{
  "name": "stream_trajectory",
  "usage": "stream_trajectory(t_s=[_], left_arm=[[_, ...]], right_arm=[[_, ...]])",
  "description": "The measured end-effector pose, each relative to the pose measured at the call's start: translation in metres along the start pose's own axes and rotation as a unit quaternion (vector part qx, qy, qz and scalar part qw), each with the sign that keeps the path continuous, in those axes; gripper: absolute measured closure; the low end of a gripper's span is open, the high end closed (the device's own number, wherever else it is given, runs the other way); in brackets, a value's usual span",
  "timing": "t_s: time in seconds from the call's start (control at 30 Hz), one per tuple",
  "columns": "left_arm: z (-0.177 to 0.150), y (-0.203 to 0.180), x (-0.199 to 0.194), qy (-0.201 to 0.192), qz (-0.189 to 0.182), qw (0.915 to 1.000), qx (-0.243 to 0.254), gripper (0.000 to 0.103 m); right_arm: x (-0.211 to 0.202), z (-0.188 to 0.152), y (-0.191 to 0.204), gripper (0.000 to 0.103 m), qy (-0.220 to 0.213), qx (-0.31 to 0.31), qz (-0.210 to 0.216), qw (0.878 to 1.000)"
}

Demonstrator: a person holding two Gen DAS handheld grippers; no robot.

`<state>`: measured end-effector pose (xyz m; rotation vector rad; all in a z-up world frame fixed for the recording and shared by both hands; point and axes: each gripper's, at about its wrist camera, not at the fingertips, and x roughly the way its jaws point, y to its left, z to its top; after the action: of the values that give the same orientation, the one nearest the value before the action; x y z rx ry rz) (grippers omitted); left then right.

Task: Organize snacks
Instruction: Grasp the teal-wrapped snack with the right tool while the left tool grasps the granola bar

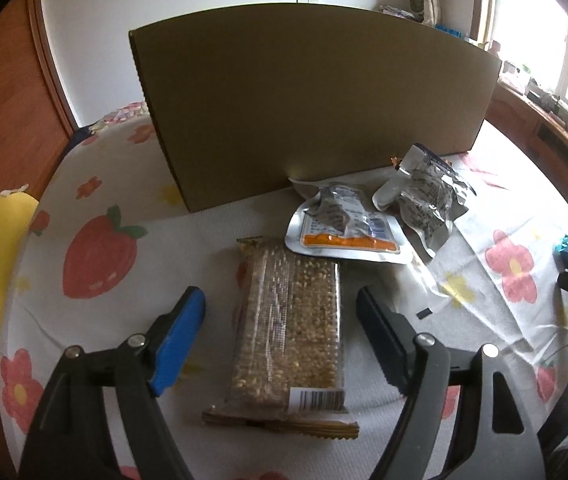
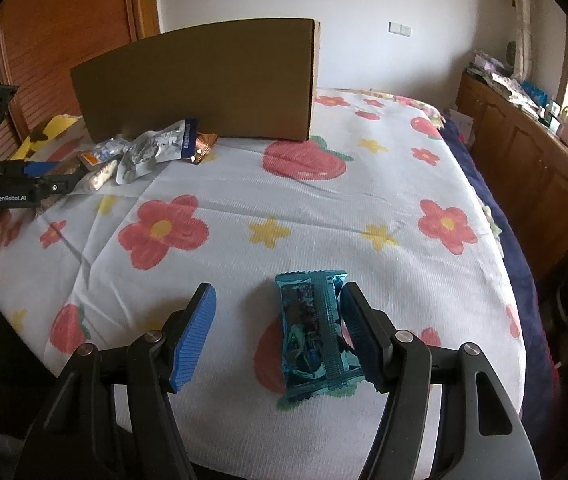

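While the long clear-wrapped grain bar (image 1: pixel 290 332) lies in front of the big brown cardboard box (image 1: pixel 308 100), the left gripper (image 1: pixel 279 312) stands wide around it, not touching – a crooked squeeze could push it away. Further from the box, the right gripper (image 2: pixel 277 320) is wide too, one pad beside the shiny blue snack packet (image 2: pixel 316 332) – it might slip out

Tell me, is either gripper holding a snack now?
No. The left gripper is open around the grain bar; the right gripper is open around the blue packet.

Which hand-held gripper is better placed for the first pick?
Left, marginally. The left hand-held gripper has the grain bar centred between open jaws. The right hand-held gripper straddles the blue snack pack off-centre, hard against one finger.
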<state>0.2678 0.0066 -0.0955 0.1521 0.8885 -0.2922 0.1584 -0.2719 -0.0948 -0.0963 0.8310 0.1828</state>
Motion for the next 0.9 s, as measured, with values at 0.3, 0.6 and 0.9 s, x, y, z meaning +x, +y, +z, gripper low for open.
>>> stream_trajectory(t_s=[0.3,0.6,0.9], left_arm=[[-0.0028,0.0021,0.0,0.003,-0.006,0.9999,-0.012,0.023],[-0.0018,0.0039,0.0003,0.007,-0.012,0.9999,-0.007,0.022],[-0.0028,0.001,-0.0058,0.003,-0.03,0.9995,0.001,0.044]], right_arm=[[-0.0023,-0.0024,0.0,0.037,-0.002,0.013,-0.008,1.0],[-0.0055,-0.0035,0.0021,0.046,0.001,0.017,-0.017,1.0],[-0.0085,-0.0021,-0.0018,0.077,0.008,0.01,-0.002,1.0]])
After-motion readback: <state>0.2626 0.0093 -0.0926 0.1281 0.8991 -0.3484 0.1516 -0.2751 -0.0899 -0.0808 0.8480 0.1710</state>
